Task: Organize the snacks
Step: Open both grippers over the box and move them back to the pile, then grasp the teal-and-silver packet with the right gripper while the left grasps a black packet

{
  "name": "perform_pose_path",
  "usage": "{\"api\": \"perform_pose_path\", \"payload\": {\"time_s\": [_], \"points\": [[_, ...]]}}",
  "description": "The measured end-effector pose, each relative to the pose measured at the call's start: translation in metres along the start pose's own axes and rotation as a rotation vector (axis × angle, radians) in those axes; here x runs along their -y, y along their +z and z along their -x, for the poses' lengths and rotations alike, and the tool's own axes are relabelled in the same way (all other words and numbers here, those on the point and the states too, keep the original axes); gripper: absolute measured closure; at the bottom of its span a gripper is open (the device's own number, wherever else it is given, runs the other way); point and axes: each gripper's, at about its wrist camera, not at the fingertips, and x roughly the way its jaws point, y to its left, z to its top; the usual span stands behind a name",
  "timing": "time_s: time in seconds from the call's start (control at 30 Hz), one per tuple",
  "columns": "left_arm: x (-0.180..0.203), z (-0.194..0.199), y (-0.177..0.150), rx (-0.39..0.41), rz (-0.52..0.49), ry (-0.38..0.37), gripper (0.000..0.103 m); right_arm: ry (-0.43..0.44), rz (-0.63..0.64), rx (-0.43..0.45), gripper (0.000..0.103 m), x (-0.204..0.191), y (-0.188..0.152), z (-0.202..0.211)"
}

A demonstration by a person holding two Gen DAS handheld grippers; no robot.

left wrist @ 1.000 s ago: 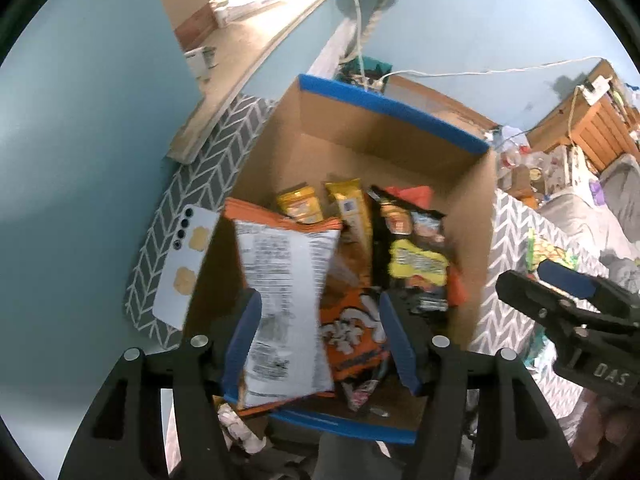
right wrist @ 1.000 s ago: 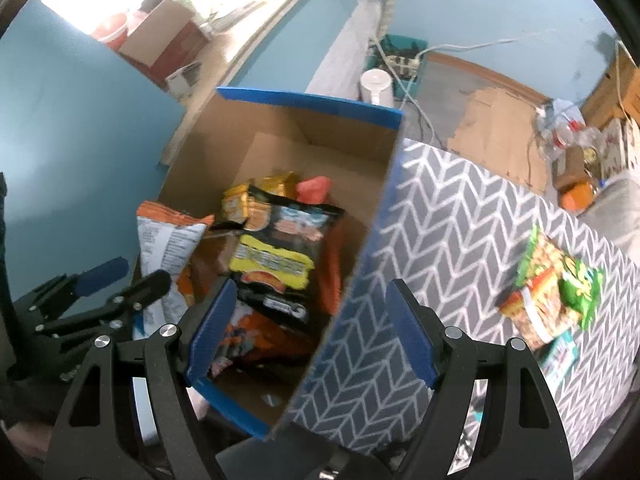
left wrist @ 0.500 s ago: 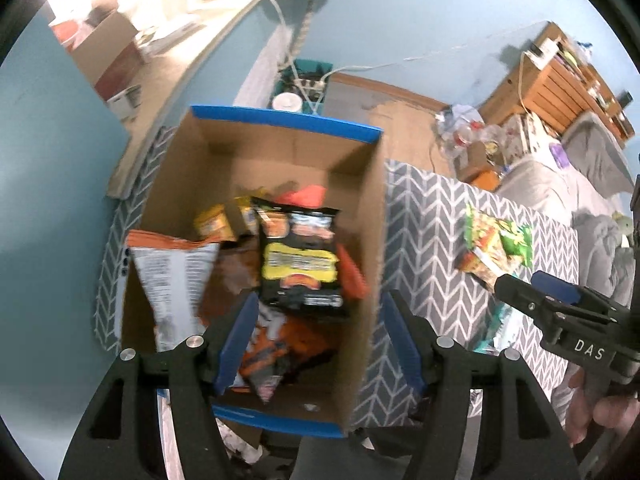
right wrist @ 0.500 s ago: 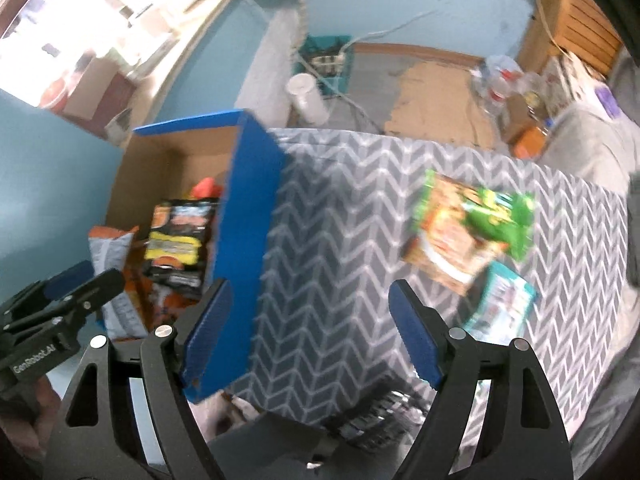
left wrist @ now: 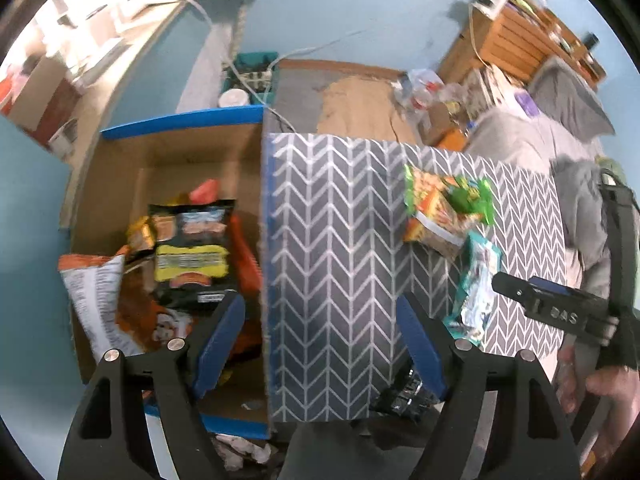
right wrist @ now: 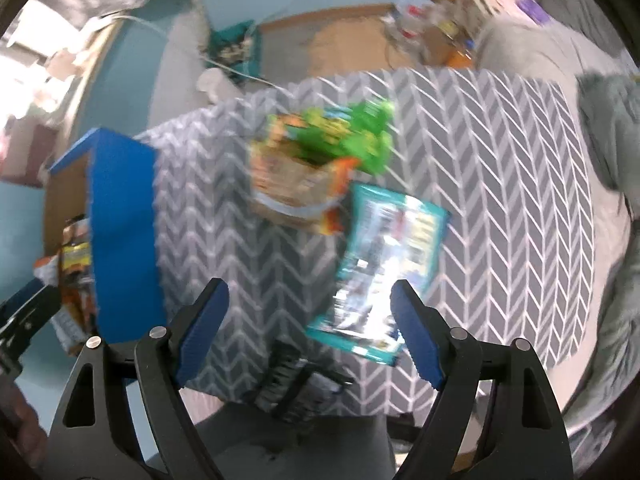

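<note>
Both views, one moment of snack sorting. The left gripper (left wrist: 320, 340) hangs with its jaws spread wide and nothing between them, straddling the blue-edged right wall of the cardboard box (left wrist: 180, 152). One second ago it was centred over the box interior, its pads flanking the white-backed orange bag; it has since swung rightward so that the chevron-patterned tablecloth (left wrist: 340, 240) fills the middle of its view. Inside the box lie the black-and-yellow chip bag (left wrist: 190, 252), the white-backed orange bag (left wrist: 96, 304) leaning against the left wall, and several smaller packets behind them.

The right gripper (right wrist: 308, 336), jaws likewise wide apart and empty, has travelled from above the box rim to above the tablecloth (right wrist: 500, 160); the box (right wrist: 120, 216) now sits at the left edge of its view. Just ahead of its fingers lies the teal snack packet (right wrist: 384, 272), with the green-and-orange snack bags (right wrist: 320, 164) touching or overlapping its far end. The right-wrist view is motion-blurred. A dark crinkled wrapper (right wrist: 292, 384) lies at the near edge of the cloth.
</note>
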Motion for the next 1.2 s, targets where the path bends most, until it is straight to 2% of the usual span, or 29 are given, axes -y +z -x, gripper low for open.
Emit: {"api": "perform_pose_path", "payload": {"time_s": [0.23,0.4,0.67,1.1,1.2], "points": [[0.031,-0.025,-0.006,-0.045,-0.079,0.004,0.024,-0.025,-0.108,-0.066,0.021,0.043,-0.004,-0.034],[0.048,-0.049,-0.011,-0.081,-0.128,0.021,0.024,-0.019,-0.157,-0.104,0.021,0.052,-0.008,-0.059],[0.060,-0.078,-0.018,-0.118,-0.157,0.014,0.024,-0.087,-0.162,-0.099,0.021,0.046,-0.006,-0.088],[0.062,-0.097,-0.033,-0.142,-0.165,0.012,0.024,-0.192,-0.122,-0.075,0.019,0.020,-0.004,-0.125],[0.063,-0.097,-0.039,-0.149,-0.157,0.001,0.024,-0.191,-0.087,-0.064,0.024,0.020,-0.009,-0.126]]}}
